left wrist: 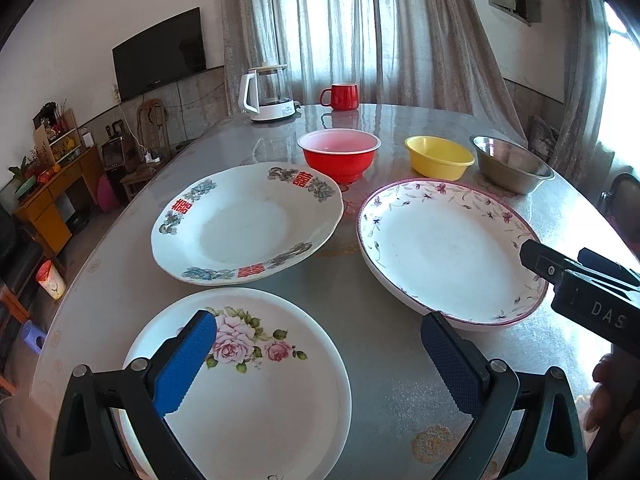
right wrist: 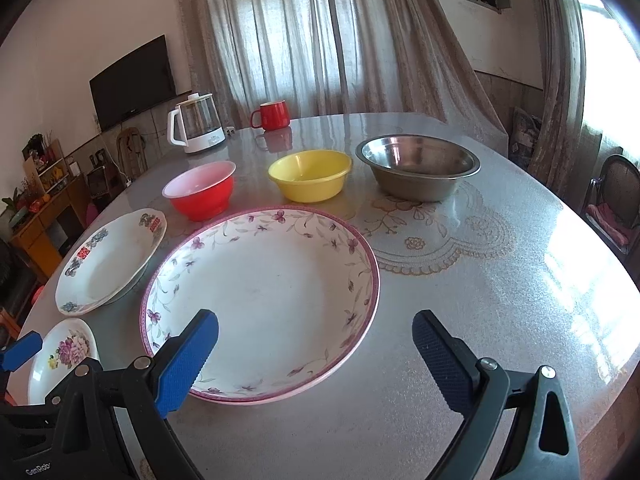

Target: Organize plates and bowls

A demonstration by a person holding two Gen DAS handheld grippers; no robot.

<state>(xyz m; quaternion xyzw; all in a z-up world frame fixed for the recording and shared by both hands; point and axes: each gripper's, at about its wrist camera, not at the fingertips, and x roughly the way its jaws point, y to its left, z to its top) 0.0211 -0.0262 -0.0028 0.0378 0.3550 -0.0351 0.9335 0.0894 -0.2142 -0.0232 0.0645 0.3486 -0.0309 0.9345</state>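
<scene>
I note both tools gaping, empty: left tool (left wrist: 318,354) over the rose plate (left wrist: 256,392), lower frame; right tool (right wrist: 316,350) at the purple plate's (right wrist: 260,300) near rim.

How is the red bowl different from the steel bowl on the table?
The red bowl is red outside and pale pink inside; the steel bowl is bare shiny metal. The red bowl looks narrower, while the steel bowl is wider with a flat rim. The red bowl stands left of the yellow bowl, the steel bowl right of it. Both stand upright and empty.

three plates (left wrist: 248,222) in front, three bowls (left wrist: 339,154) behind (kettle (left wrist: 267,92) farthest back)
</scene>
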